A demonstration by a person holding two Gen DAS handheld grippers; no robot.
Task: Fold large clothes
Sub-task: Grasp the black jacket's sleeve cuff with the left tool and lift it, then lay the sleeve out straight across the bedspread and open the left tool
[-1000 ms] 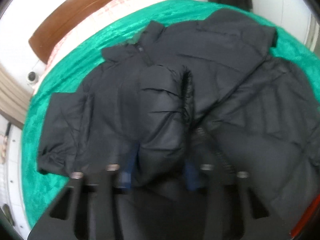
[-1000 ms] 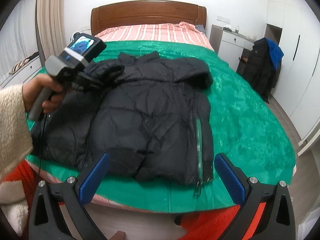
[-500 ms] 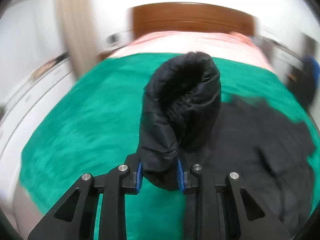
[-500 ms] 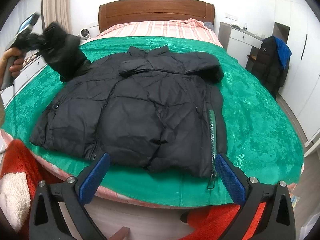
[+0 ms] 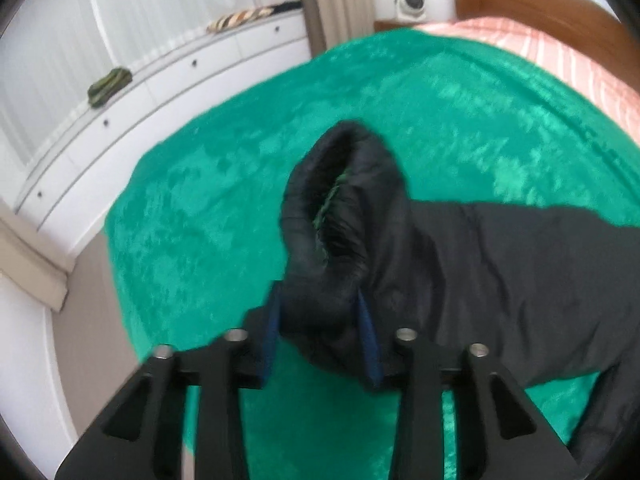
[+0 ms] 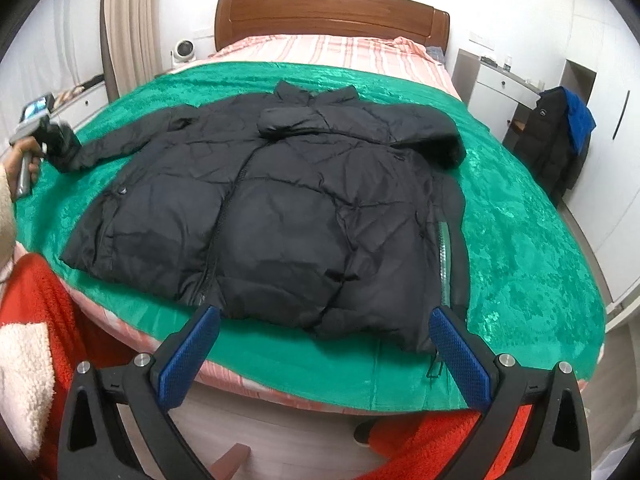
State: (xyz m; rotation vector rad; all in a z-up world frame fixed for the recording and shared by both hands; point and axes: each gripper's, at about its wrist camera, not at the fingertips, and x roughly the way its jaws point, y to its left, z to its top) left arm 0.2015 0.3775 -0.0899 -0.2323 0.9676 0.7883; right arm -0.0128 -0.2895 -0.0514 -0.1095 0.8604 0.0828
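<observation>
A black puffer jacket point(image 6: 280, 208) lies front up on the green bedspread point(image 6: 520, 248). My left gripper point(image 5: 320, 324) is shut on the cuff of its left sleeve point(image 5: 340, 216) and holds it out over the bed's left side; the sleeve point(image 6: 100, 150) stretches from the body to the left gripper point(image 6: 48, 136). The other sleeve point(image 6: 432, 136) lies folded across the jacket's upper right. My right gripper point(image 6: 324, 356) is open and empty, above the bed's near edge, in front of the jacket's hem.
A wooden headboard point(image 6: 332, 12) and striped pink sheet point(image 6: 340, 52) are at the far end. White drawers point(image 5: 160, 80) run along the left wall. A dark coat point(image 6: 560, 140) hangs at the right by a white cabinet. Red fleece point(image 6: 44, 300) is below at the near side.
My left gripper has pulled the sleeve off the jacket's front and swung it out to the left, stretching it over the bedspread. The right gripper has stayed open, moving slightly nearer.
</observation>
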